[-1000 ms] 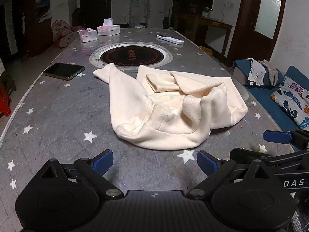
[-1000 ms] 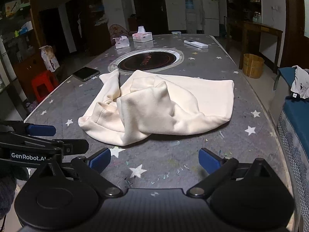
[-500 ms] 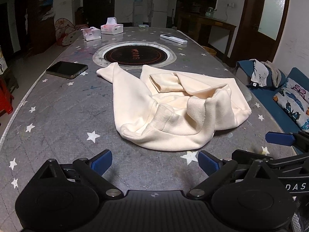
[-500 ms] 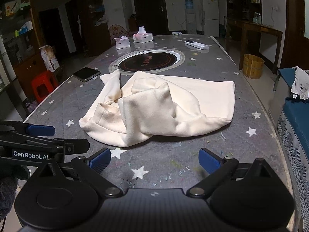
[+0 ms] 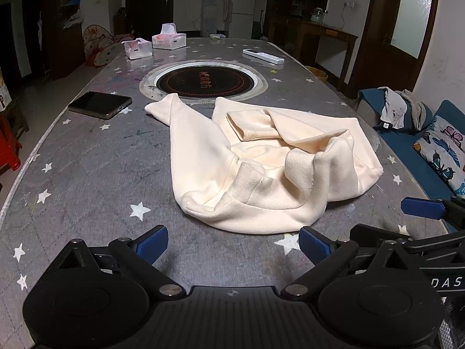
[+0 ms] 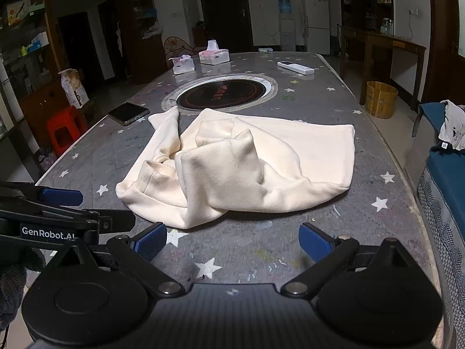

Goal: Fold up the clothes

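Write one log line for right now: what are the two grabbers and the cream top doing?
stage: before first grasp | left gripper: open, empty | right gripper: open, empty | cream top: crumpled on table, untouched

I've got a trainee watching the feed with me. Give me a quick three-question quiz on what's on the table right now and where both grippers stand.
1. True or false: the left gripper is shut on the cream garment.
2. Which lies closest to the garment's long sleeve end? A) the phone B) the remote C) the tissue boxes
3. Fill in: the garment's far edge lies just short of the round ______ set into the table.

Key
1. False: its jaws are open and clear of the cloth, as are those of the right gripper.
2. A
3. Cooktop
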{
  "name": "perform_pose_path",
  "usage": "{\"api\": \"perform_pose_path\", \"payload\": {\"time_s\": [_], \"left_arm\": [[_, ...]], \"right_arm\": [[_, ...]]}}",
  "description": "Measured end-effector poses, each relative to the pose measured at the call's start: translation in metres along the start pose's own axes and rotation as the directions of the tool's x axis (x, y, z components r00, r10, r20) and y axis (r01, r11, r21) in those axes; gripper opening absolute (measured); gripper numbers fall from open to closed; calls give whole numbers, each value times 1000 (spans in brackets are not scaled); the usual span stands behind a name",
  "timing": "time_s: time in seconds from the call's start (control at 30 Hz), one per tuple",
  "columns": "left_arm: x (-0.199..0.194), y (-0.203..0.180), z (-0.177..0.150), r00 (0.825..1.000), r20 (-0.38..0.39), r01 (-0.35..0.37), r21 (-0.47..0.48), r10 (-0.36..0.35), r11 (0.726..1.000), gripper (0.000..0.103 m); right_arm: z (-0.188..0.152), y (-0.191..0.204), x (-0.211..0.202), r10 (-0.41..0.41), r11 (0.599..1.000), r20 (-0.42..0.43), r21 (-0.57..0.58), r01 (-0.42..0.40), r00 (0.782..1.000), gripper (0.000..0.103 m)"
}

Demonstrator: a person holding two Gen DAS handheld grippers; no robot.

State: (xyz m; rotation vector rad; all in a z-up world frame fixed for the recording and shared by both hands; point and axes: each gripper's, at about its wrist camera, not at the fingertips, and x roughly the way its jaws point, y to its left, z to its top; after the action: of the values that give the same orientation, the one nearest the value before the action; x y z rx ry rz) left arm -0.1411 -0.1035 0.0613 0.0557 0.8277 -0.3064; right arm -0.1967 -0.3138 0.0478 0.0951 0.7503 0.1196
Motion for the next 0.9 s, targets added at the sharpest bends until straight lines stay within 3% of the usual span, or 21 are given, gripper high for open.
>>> {"api": "perform_pose_path", "payload": {"time_s": [0.6,0.9], "left_arm": [[13,4,17,1000,-8,0,-3,0,1000,99],[19,9,34,1000,10,-17,-1,17,1000,99]], "right_arm": [[17,-3,12,3,1000,4,-6,-3,1000,97],[35,-11,10,-2,1000,47,-21,3,999,96]]}}
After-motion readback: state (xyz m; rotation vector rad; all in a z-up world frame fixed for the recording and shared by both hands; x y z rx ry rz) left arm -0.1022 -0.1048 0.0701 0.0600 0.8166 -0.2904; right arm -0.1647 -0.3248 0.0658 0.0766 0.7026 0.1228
